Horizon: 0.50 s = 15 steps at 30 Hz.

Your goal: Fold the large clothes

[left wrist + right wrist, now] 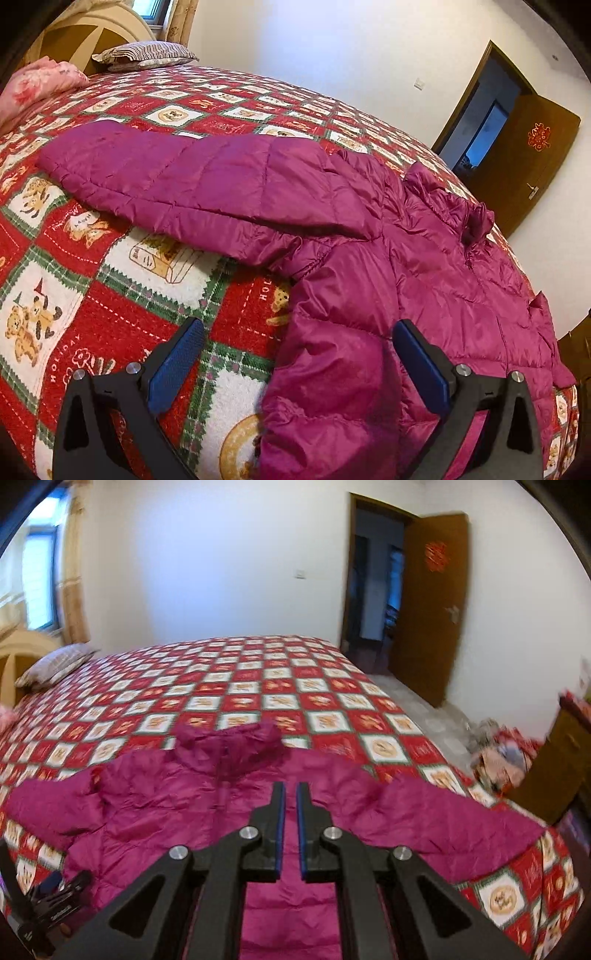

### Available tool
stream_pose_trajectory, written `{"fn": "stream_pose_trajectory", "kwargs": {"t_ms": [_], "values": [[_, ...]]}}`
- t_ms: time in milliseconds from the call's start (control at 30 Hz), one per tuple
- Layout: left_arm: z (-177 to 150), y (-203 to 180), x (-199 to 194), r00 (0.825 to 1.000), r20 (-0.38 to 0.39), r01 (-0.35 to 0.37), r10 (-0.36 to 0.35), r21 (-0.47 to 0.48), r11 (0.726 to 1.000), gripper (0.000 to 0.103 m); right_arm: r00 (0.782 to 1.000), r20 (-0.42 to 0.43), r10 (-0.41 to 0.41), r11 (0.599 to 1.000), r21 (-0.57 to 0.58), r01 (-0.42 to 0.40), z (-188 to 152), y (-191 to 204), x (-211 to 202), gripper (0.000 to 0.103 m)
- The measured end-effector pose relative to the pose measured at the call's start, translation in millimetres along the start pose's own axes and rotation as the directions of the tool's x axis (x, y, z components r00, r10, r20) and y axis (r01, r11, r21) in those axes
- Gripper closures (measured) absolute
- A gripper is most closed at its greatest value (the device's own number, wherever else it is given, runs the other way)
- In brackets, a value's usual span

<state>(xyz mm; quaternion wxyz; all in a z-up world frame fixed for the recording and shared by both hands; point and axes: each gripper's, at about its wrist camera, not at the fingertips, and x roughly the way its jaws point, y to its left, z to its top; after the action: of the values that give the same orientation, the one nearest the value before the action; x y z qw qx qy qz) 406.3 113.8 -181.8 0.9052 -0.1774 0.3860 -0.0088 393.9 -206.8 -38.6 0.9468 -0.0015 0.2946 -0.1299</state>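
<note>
Item: a magenta quilted puffer jacket, lying spread flat near the foot edge of a bed, collar pointing toward the far side. One sleeve is stretching out flat across the bedspread toward the pillow end; the other sleeve is reaching out toward the bed's corner nearest the door. The fabric is showing puckers and creases along the quilting lines.

Left tongs: hovering low over the jacket's lower side edge, jaws standing wide apart, released, nothing between the blue pads. One finger is sitting over bare bedspread, the other over the jacket body. In the right wrist view the left tongs are appearing at the lower left, beside the jacket.

Right tongs: hanging above the middle of the jacket's body, pointing toward the collar, jaws nearly together with a narrow gap left between the pads, gripping nothing. The right wrist view is blurring at its edges.

Bedspread: red, white and green checked squares bearing bear and holiday prints, covering the whole bed.

Surroundings: a striped pillow lying at the head end, a pink floral quilt bunching just beside it, a curved headboard behind. A brown door is standing open in the white wall, a red ornament showing on it. Curtains are hanging by a window.
</note>
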Motion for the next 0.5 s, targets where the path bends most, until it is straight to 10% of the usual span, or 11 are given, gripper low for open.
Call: {"fn": "stream_pose_trajectory", "kwargs": {"t_ms": [33, 100, 300, 500], "values": [[-0.2, 0.4, -0.4, 1.0, 0.0, 0.001, -0.001, 0.0, 1.0, 0.001, 1.0, -0.012, -0.022, 0.999, 0.03, 0.023, 0.9, -16.4, 1.9, 0.075], [-0.2, 0.1, -0.7, 1.0, 0.001, 0.001, -0.001, -0.001, 1.0, 0.001, 0.996, -0.031, -0.079, 0.991, 0.102, 0.081, -1.8, -51.6, 2.5, 0.001], [-0.6, 2.2, -1.9, 1.0, 0.004, 0.009, -0.009, -0.007, 1.0, 0.001, 0.898, -0.128, -0.421, 0.871, 0.219, 0.439, -20.8, -209.9, 11.5, 0.015], [-1.1, 1.0, -1.2, 1.0, 0.0, -0.006, 0.006, 0.003, 1.0, 0.001, 0.798, -0.348, -0.491, 0.696, 0.394, 0.6, -57.9, -349.4, 45.9, 0.019]]}}
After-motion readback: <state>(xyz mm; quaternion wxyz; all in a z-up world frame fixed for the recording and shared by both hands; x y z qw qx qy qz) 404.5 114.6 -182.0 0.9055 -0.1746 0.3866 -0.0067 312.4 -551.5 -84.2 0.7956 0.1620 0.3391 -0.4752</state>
